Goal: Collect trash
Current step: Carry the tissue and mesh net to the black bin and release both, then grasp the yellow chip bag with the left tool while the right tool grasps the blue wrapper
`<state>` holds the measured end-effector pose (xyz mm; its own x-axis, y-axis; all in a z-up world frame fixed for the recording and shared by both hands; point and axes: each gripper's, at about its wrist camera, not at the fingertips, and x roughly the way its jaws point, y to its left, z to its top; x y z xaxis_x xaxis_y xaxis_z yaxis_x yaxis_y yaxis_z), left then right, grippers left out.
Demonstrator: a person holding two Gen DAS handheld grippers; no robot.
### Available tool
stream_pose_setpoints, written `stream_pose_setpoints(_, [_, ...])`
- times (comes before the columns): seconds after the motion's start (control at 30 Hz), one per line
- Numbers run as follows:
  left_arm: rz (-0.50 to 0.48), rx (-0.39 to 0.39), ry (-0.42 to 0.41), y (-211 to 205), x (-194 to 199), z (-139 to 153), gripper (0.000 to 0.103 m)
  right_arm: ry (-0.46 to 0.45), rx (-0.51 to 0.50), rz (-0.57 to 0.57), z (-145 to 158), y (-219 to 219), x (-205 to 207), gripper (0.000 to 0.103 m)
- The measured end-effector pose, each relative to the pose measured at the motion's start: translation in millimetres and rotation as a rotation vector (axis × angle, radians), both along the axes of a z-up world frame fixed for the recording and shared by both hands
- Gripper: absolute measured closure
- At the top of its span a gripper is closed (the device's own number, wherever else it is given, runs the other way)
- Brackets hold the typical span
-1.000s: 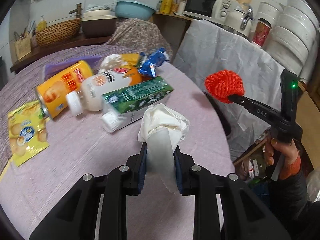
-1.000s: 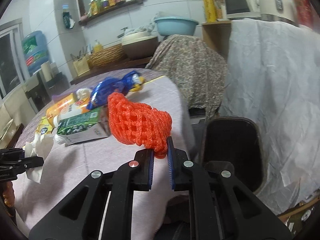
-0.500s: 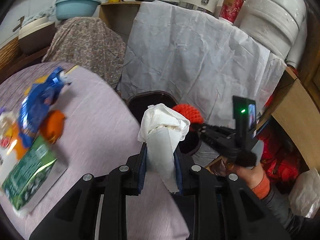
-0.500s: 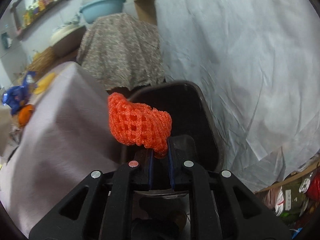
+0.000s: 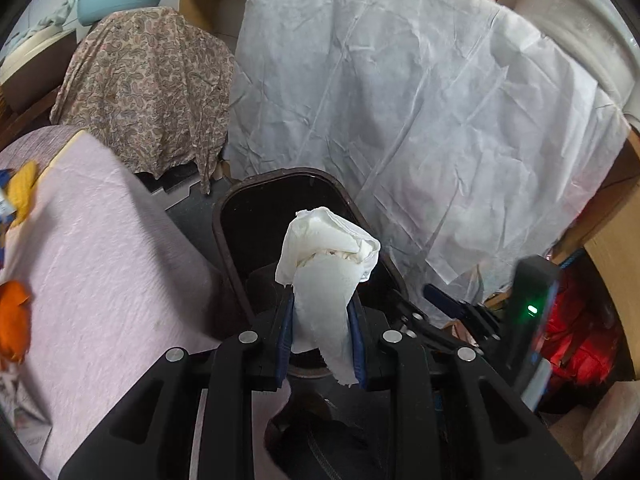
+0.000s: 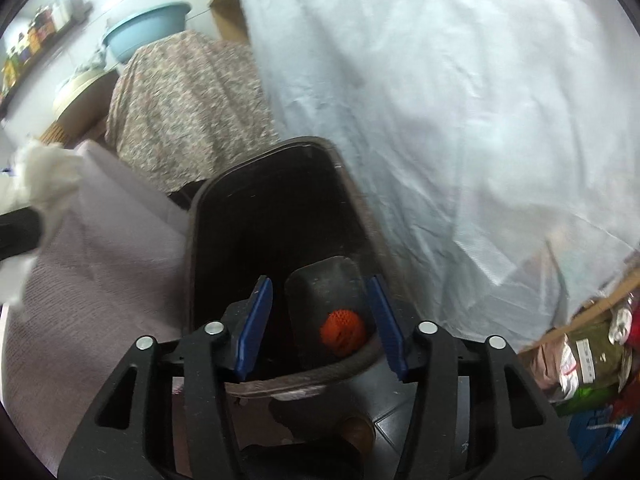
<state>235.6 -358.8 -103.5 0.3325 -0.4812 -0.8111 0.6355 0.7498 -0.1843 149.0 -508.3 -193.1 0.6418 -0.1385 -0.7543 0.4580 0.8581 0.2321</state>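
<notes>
My left gripper (image 5: 322,312) is shut on a crumpled white tissue (image 5: 328,256) and holds it above the near rim of a dark trash bin (image 5: 224,216) beside the table. My right gripper (image 6: 320,320) is open and empty, just above the same bin (image 6: 192,232). A red foam net (image 6: 343,327) lies at the bottom of the bin, between my right fingers in view. The tissue also shows at the left edge of the right wrist view (image 6: 44,172). The right gripper's body with a green light shows in the left wrist view (image 5: 528,312).
A round table with a lilac cloth (image 5: 100,248) stands left of the bin, with orange and yellow trash (image 5: 12,320) at its left edge. A white sheet (image 5: 400,100) hangs behind the bin. A paisley-covered object (image 5: 148,80) stands behind. Bags (image 6: 588,356) lie on the floor at right.
My right gripper opened and the red foam net dropped into the bin. My left gripper carried the tissue from over the table to above the bin.
</notes>
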Motion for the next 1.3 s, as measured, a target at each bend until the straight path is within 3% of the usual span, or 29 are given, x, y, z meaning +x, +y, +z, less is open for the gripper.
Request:
stream_pose_setpoints(0.1, [-0.001, 0.016, 0.009, -16.7, 6.6, -8.7, 0.078, -0.006, 0.009, -0.039, -0.9, -9.7, -13.4, 0.048])
stream_pose_setpoints(0.2, [-0.009, 0.029, 0.022, -30.4, 11.5, -15.9, 0.059, -0.001, 0.024, -0.065, -4.9, -17.8, -21.5, 0.048])
stream_pose_setpoints(0.27, [0.009, 0.056, 0.007, -34.8, 14.0, -18.4, 0.038, -0.001, 0.036, -0.071, -5.9, -20.8, -26.2, 0.048])
stream_pose_setpoints(0.47, [0.025, 0.018, -0.024, -23.4, 9.9, -5.6, 0.026, -0.015, 0.015, -0.075, 1.8, -21.0, -32.4, 0.047])
stream_pose_setpoints(0.57, [0.013, 0.001, -0.077, -12.3, -1.4, 8.8, 0.018, -0.022, 0.017, -0.062, 7.4, -15.0, -31.2, 0.046])
stream_pose_setpoints(0.97, [0.008, -0.082, -0.214, 72.7, -46.6, 62.1, 0.012, -0.102, 0.022, 0.049, 60.2, 49.9, -33.5, 0.042])
stream_pose_setpoints(1.13, [0.082, -0.121, -0.262, 126.6, -58.9, 77.0, 0.010, -0.145, -0.023, 0.168, 91.0, 98.3, -25.7, 0.036])
stream_pose_setpoints(1.3, [0.213, -0.085, -0.315, 192.0, -65.5, 78.9, 0.010, -0.183, -0.024, 0.286, 114.4, 145.4, -18.5, 0.035])
